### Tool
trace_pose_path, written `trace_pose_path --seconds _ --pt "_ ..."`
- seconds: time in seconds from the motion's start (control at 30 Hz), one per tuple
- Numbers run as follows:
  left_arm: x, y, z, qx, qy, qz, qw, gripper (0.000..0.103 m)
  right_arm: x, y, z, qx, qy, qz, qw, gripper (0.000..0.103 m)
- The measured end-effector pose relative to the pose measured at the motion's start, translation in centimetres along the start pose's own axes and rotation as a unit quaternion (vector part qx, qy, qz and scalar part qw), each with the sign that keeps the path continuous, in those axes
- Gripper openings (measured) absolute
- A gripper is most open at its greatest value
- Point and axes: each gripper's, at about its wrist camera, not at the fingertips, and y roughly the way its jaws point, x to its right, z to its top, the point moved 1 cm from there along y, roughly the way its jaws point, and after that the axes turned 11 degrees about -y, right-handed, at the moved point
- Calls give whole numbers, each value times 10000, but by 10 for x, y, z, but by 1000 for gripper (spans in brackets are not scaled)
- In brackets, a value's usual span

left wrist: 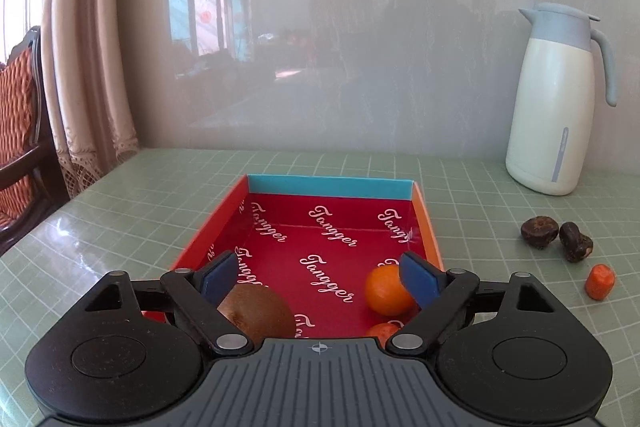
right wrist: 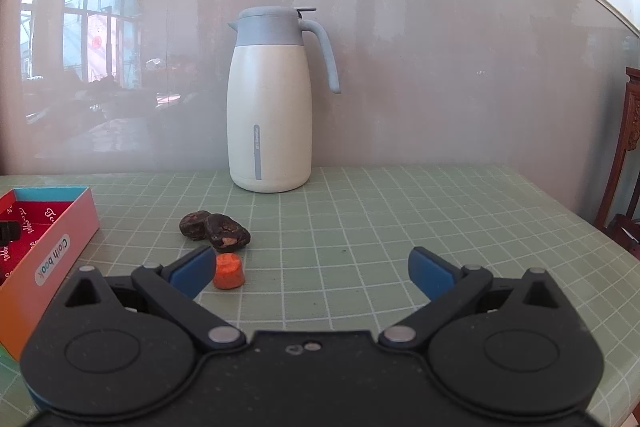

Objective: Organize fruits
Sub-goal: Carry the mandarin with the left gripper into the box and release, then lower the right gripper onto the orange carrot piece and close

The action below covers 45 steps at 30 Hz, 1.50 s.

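Glossy grey wall [left wrist: 360, 67] (window reflected), curtain [left wrist: 84, 67], wooden chair [left wrist: 20, 131].

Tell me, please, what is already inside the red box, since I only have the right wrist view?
Observer: The red box holds a kiwi, an orange and a small orange-red piece, which is partly hidden.
Operator: Thank you. Are the left tongs holding any of them?
Observer: No. The left tongs are open over the box's near end, with only the printed floor between the tips.
Operator: Where do the fruits lie in the box?
Observer: All are at the near end: the kiwi is on the left, and the orange and the small piece are on the right.
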Motion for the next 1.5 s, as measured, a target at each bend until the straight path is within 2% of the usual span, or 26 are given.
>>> trace_pose_path --seconds 0.33,0.67,0.93,1.13,1.33,1.4,1.43,1.5 --pt "-35 -27 2 92 -231 194 9995 93 -9 9 -1 -150 -12 260 9995 103" --pt "-78 -51 -5 208 -447 485 9976 99 -30 34 -1 -469 -76 644 9968 103" --pt "-108 -55 -7 316 -733 807 9935 103 -47 59 4 -649 -113 916 9936 101" --pt "-133 -51 -7 228 -1060 952 9895 103 -57 76 6 -815 -261 935 9919 93" --pt "-147 -51 -9 254 -1166 1093 9868 103 -59 91 10 -932 -266 767 9923 85" --pt "-151 -52 -9 249 -1199 1130 9860 103 -58 100 10 -1062 -229 719 9915 73" --pt "-154 -52 -10 249 -1217 1150 9856 103 -56 103 9 -1100 -177 736 9911 70" --pt "-157 -52 -10 244 -1255 1183 9847 103 -55 106 7 -1164 -58 812 9899 56"
